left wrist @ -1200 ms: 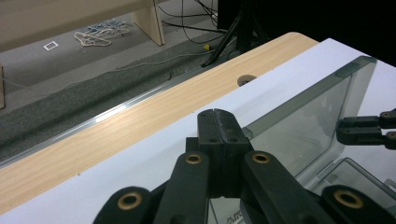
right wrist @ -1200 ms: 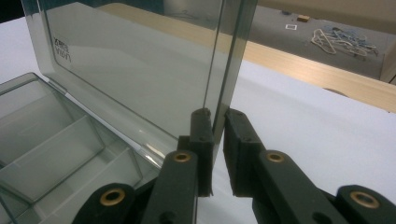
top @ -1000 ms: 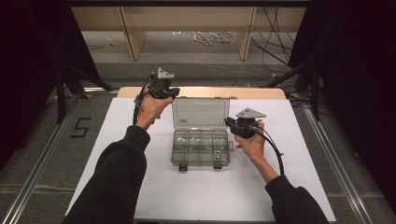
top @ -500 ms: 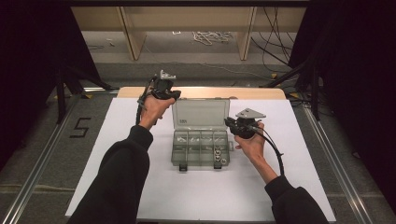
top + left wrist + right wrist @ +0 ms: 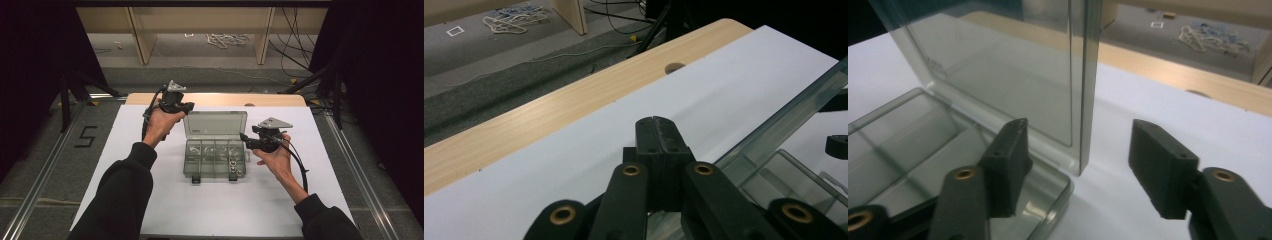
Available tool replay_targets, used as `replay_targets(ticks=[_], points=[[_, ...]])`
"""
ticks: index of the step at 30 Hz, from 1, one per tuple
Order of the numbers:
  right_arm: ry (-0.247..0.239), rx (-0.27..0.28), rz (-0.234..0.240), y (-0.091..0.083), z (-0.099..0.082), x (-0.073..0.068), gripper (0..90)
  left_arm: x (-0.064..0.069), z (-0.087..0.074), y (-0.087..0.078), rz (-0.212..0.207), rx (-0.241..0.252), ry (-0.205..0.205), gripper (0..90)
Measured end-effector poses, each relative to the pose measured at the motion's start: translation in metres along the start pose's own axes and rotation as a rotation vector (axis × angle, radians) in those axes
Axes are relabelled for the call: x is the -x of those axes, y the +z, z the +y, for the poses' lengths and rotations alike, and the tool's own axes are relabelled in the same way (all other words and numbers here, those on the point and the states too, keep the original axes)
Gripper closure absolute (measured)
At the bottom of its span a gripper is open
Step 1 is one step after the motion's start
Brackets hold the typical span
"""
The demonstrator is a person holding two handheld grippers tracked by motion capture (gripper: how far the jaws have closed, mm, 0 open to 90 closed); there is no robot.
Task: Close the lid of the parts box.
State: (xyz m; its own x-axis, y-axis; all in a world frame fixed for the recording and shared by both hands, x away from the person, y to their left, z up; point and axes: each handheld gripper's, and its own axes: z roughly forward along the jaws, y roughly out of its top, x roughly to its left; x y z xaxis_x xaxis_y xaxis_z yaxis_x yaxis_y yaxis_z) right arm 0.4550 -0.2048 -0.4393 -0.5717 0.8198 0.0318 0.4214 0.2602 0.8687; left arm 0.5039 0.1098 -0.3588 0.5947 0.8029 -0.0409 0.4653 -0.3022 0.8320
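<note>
We count one clear compartment box (image 5: 215,152) at the middle of the white table (image 5: 150,210), its lid (image 5: 216,125) standing upright, two black latches on its front edge, and two handheld grippers. The left gripper (image 5: 186,106) hovers by the lid's far left corner, jaws pressed together on nothing. The right gripper (image 5: 243,137) has just opened its jaws; the lid's right edge stands between them, untouched, where earlier they sat nearly closed
</note>
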Motion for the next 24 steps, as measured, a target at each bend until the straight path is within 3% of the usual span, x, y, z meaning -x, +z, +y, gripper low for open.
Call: replay_targets(ticks=[1, 5, 6, 10, 15, 18, 20, 24], points=[[-0.005, 0.007, -0.003, -0.002, 0.0, 0.0, 37.1, 0.003, -0.002, -0.003, 0.001, -0.01, -0.015, 89.7], [-0.011, 0.005, 0.004, -0.015, 0.001, -0.005, 32.9, 0.01, -0.008, -0.01, -0.025, 0.011, 0.018, 89.8], [-0.032, 0.023, -0.003, -0.019, 0.001, -0.007, 32.0, 0.011, -0.009, -0.011, -0.028, 0.012, 0.026, 89.8], [-0.034, 0.03, 0.022, -0.033, 0.001, -0.012, 29.4, 0.018, -0.016, -0.018, -0.038, 0.031, 0.042, 89.8], [-0.077, 0.025, 0.032, -0.048, 0.0, -0.02, 27.1, 0.027, -0.028, -0.026, -0.049, 0.034, 0.051, 89.8], [-0.101, 0.017, 0.046, -0.053, -0.004, -0.025, 27.1, 0.032, -0.036, -0.03, -0.061, 0.045, 0.044, 89.8], [-0.099, 0.016, 0.056, -0.055, -0.005, -0.027, 27.1, 0.034, -0.042, -0.031, -0.069, 0.045, 0.058, 89.8], [-0.097, 0.031, 0.068, -0.061, -0.002, -0.028, 27.1, 0.043, -0.055, -0.032, -0.087, 0.071, 0.038, 89.8]])
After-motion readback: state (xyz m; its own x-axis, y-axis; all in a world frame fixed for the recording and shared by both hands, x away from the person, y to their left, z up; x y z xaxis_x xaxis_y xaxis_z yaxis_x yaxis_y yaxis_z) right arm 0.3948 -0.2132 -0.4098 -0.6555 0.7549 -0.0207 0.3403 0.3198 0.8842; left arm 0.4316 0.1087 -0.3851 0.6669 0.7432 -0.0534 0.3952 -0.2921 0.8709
